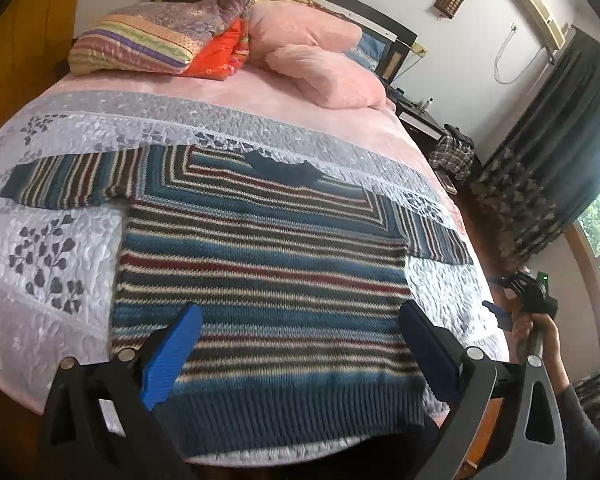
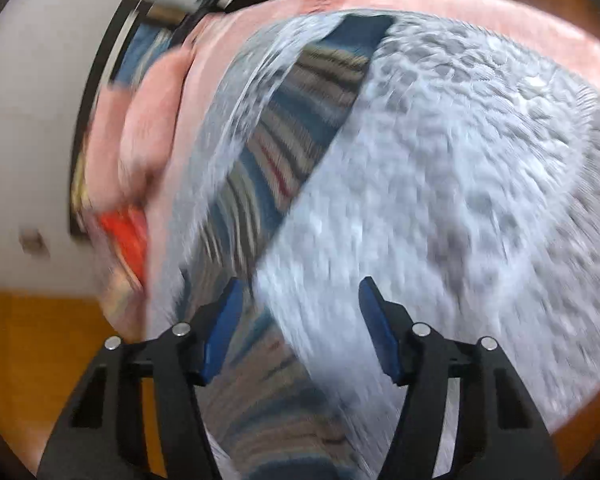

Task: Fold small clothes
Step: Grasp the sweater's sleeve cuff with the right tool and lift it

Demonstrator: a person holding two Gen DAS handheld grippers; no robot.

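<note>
Left wrist view: a bed with a grey quilted bedspread (image 1: 60, 216); pink pillows (image 1: 320, 68) lie beyond the striped knitted sweater (image 1: 260, 264), which is spread flat, sleeves out. The left gripper (image 1: 300, 320) hangs over the sweater's hem, jaws wide apart, empty. Right wrist view, blurred: the right gripper (image 2: 300, 296), wide open and empty, is above the bedspread just beside the sweater's sleeve (image 2: 300, 120).

sweater (image 1: 260, 264): we see blue, cream, maroon, dark stripes
quilt (image 1: 52, 240): we see pale lilac, grey leaf print
pillows (image 1: 320, 60): pink
pads (image 1: 172, 356): blue
</note>
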